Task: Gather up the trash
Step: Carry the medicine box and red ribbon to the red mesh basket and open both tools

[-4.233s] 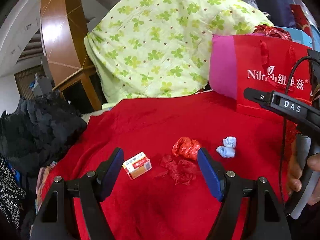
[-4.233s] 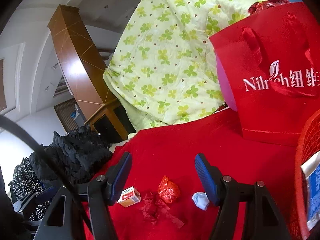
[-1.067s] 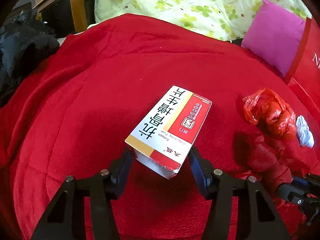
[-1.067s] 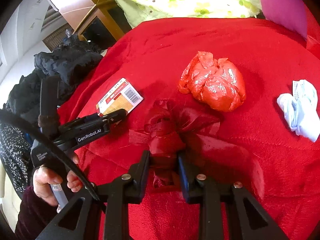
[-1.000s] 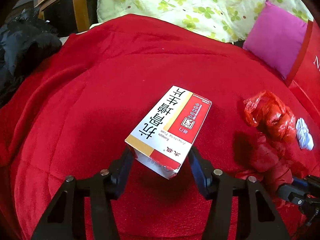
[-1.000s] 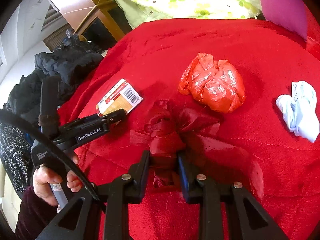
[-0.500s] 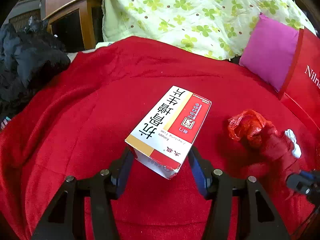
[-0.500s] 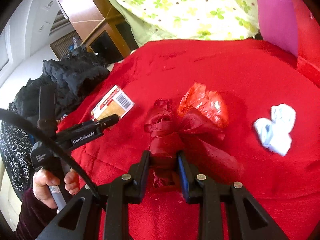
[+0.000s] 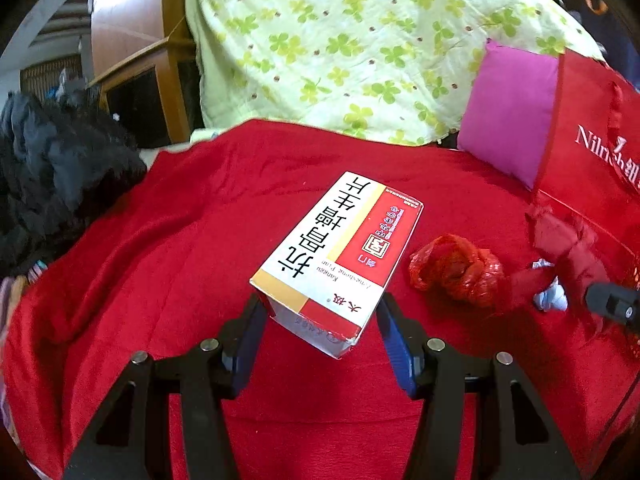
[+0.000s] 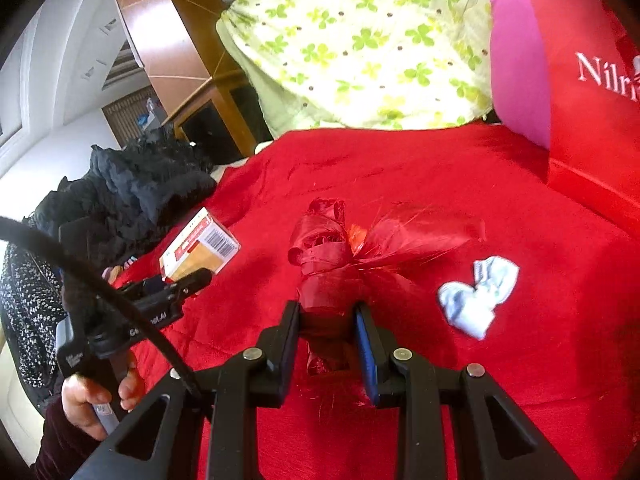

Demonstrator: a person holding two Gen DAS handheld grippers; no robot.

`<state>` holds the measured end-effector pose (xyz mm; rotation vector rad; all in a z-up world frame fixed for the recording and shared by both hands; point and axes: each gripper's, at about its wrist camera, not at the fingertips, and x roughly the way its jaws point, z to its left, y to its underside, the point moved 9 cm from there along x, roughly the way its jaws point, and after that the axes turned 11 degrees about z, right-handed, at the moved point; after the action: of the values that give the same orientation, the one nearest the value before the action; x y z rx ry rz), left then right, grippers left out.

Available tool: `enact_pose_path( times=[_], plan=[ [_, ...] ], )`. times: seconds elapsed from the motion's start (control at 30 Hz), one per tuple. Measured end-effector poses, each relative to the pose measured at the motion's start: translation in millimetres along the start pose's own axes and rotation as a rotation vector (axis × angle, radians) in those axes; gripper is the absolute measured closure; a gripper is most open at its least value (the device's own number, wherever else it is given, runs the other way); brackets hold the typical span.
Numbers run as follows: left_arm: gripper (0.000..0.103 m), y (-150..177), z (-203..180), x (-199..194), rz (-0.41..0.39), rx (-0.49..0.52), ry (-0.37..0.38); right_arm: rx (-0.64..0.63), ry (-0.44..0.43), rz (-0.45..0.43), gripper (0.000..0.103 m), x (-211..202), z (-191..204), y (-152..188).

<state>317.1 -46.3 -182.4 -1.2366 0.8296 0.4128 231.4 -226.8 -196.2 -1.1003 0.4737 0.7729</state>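
My left gripper (image 9: 320, 312) is shut on a white, red and gold medicine box (image 9: 340, 256), held above the red blanket (image 9: 160, 280). The same box (image 10: 200, 246) shows at the left of the right wrist view, in the left gripper (image 10: 188, 280). My right gripper (image 10: 326, 312) is shut on a dark red ribbon bow (image 10: 324, 248), lifted off the blanket. That bow (image 9: 568, 248) hangs at the right in the left wrist view. A crumpled red plastic bag (image 9: 456, 272) and a pale blue tissue wad (image 10: 478, 296) lie on the blanket.
A red paper gift bag (image 9: 592, 168) with a pink side stands at the right. A green clover-print quilt (image 9: 360, 48) is piled behind. Black clothing (image 9: 52, 172) lies at the left edge, by a wooden cabinet (image 9: 140, 72). A hand (image 10: 96, 396) holds the left gripper's handle.
Both grippers have risen from the blanket with the box and the bow still held. The view has tilted up, so the red bag and tissue sit lower and smaller.
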Motion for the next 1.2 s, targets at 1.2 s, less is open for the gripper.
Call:
enact_pose_path(
  times=[1.2],
  plan=[
    [0.045,17.9,-98.3,-83.4,-0.097,0.076,-0.017,0.043,0.023,-0.209,0.074,-101.0,-49.0,-13.9]
  ],
)
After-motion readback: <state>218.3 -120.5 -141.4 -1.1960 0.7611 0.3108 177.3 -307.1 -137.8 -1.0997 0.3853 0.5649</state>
